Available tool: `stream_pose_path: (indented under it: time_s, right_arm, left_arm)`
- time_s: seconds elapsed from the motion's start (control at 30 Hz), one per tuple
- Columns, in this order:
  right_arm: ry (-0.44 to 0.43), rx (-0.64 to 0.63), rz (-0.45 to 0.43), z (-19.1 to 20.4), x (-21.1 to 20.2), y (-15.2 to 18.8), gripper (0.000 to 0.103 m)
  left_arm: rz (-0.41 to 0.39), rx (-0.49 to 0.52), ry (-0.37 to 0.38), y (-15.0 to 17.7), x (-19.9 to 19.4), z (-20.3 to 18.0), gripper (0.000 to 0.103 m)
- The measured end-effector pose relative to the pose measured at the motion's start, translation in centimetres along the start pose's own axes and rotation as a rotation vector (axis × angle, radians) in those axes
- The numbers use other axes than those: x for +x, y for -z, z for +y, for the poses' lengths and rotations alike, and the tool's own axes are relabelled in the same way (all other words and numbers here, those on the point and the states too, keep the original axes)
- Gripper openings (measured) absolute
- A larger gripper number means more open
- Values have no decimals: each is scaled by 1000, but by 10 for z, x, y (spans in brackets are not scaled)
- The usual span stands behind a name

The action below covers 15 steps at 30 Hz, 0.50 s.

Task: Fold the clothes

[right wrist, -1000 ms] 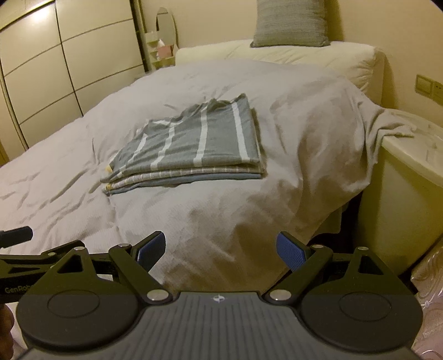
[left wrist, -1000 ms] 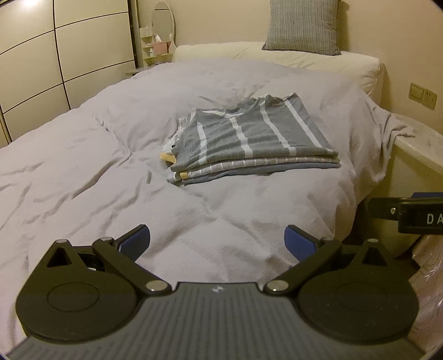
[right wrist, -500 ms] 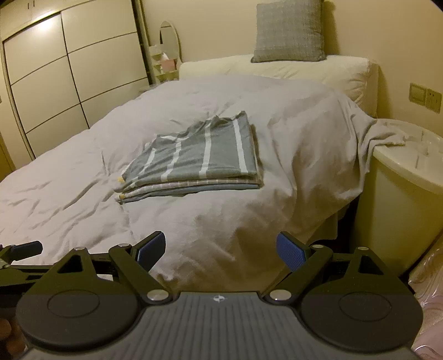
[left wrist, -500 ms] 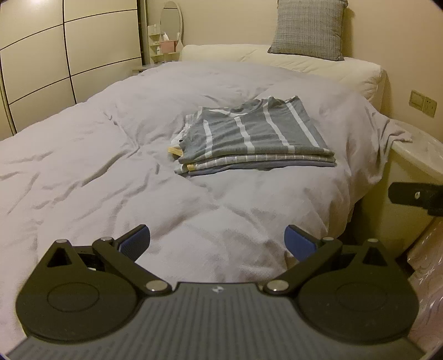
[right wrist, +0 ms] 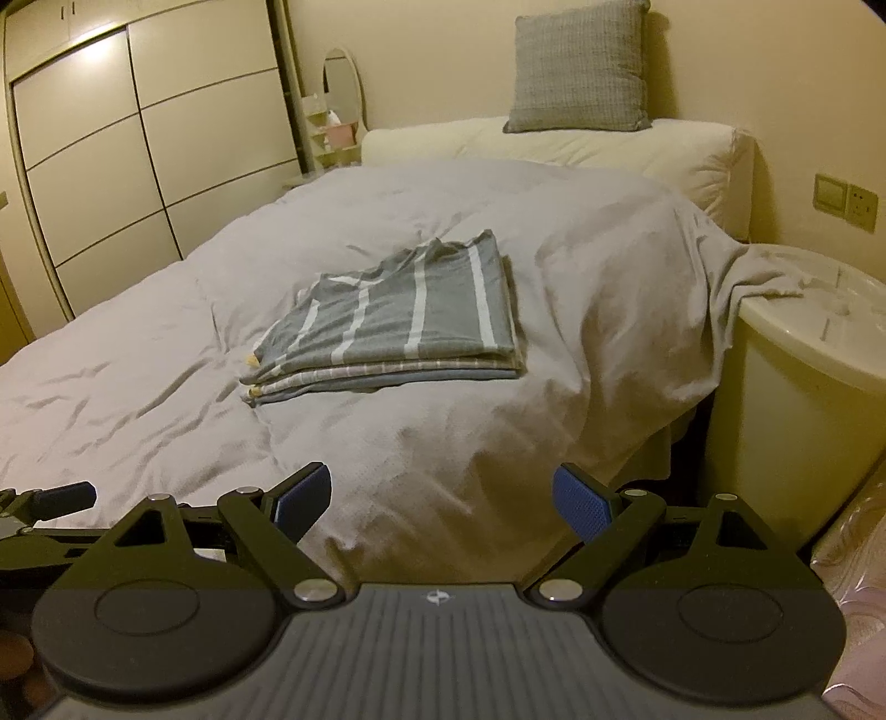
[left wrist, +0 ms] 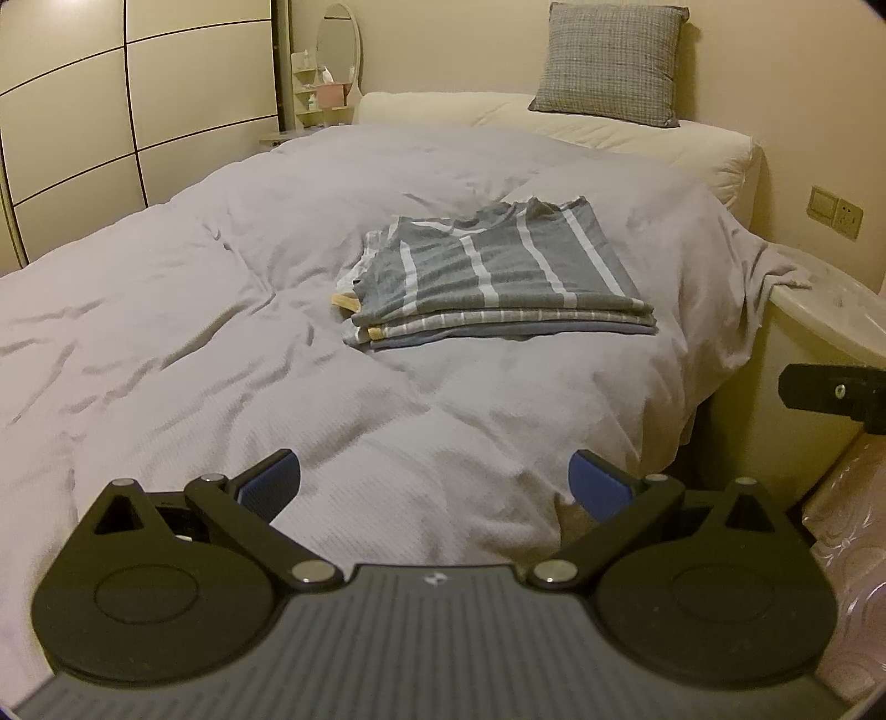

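Both the left gripper and right gripper hang spread and empty off the bed's near edge, well apart from the folded clothes stack towards its right edge.

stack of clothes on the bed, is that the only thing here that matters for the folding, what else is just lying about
Part of the job:
- stack of folded clothes, grey striped piece on top
- left gripper, open, empty
- right gripper, open, empty

Just lying about:
- duvet
- grey pillow
- oval mirror
- wardrobe
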State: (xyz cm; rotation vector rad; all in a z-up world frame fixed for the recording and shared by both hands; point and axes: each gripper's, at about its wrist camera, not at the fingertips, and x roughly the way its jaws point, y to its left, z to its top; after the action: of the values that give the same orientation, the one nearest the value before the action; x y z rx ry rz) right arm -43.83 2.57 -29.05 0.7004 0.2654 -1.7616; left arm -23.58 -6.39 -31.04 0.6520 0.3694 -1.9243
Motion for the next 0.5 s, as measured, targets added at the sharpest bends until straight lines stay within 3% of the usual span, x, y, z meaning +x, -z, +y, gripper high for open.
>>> stream_pose_path:
  time_s: [0.5]
  right_arm:
    - [4,9,4,-6,3,0,89]
  left_arm:
    - [4,7,-21,-3,4,-2,102]
